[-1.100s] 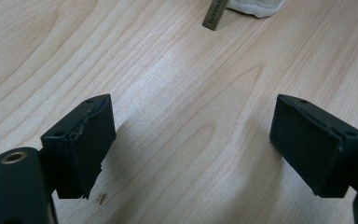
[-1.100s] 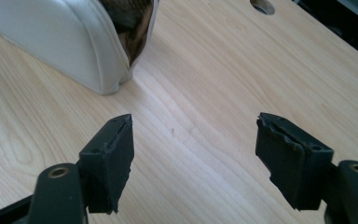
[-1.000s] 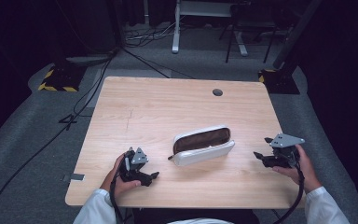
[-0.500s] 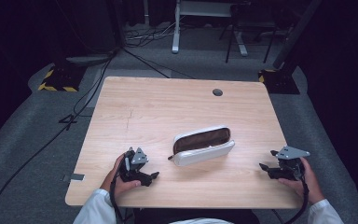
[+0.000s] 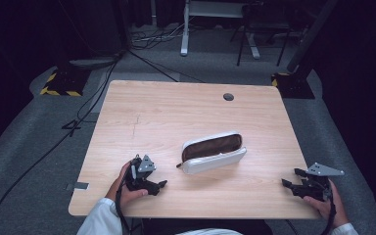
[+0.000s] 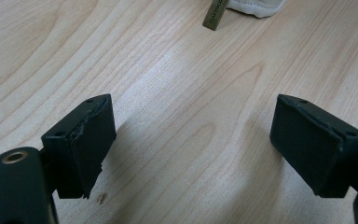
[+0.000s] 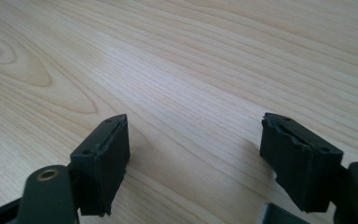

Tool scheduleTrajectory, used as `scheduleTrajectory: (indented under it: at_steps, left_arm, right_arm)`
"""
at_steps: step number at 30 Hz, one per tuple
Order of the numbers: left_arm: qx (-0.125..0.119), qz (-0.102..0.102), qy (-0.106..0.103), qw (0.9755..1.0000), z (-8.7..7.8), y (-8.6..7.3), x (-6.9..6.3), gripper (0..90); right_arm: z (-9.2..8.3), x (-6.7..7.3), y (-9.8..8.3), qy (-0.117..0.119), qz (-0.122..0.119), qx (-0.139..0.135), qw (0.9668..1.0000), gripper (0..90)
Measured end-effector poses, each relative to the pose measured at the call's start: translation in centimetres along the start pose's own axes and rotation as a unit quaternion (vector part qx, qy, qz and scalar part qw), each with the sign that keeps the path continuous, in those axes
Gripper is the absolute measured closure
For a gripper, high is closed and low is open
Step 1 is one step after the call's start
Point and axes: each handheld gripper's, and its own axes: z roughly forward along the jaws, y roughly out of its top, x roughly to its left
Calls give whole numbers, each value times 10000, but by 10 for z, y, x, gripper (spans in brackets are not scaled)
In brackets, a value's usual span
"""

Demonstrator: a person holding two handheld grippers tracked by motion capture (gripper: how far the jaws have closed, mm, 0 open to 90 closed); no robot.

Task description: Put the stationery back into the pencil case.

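Observation:
A white pouch [image 5: 214, 152] with a dark brown open inside lies near the middle of the wooden table [image 5: 176, 112]. My left gripper [image 5: 157, 185] rests at the front left, open and empty, pointing right toward the pouch. In the left gripper view the jaws stand wide apart over bare wood, with the pouch's end [image 6: 256, 6] and its brass zipper tag [image 6: 215, 15] at the top edge. At the front right corner, my right gripper [image 5: 290, 179] is open with nothing between its jaws; the right gripper view looks along them over bare wood.
A round cable hole [image 5: 228, 97] sits near the table's far edge. Beyond the table are grey floor, cables [image 5: 78, 117], a white desk frame [image 5: 210, 29] and yellow-black marked stand bases [image 5: 58, 83].
My right gripper has moved back toward the table's front right corner, away from the pouch. The left gripper and the pouch have stayed put.

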Motion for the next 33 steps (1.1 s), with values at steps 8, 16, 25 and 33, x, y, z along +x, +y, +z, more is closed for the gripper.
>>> scheduleTrajectory:
  at_steps: [8,16,25,33]
  left_arm:
    - [-1,-3,1,10000,0,0,0,146]
    - [-4,-48,27,10000,0,0,-1,147]
    - [-2,-45,34,10000,0,0,-1,145]
    - [-1,-45,32,10000,0,0,0,144]
  right_arm:
    - [1,1,1,-9,2,9,10000,234]
    - [1,1,1,-24,21,3,10000,235]
    - [1,1,1,-22,21,2,10000,235]
    - [1,1,1,-23,19,1,10000,235]
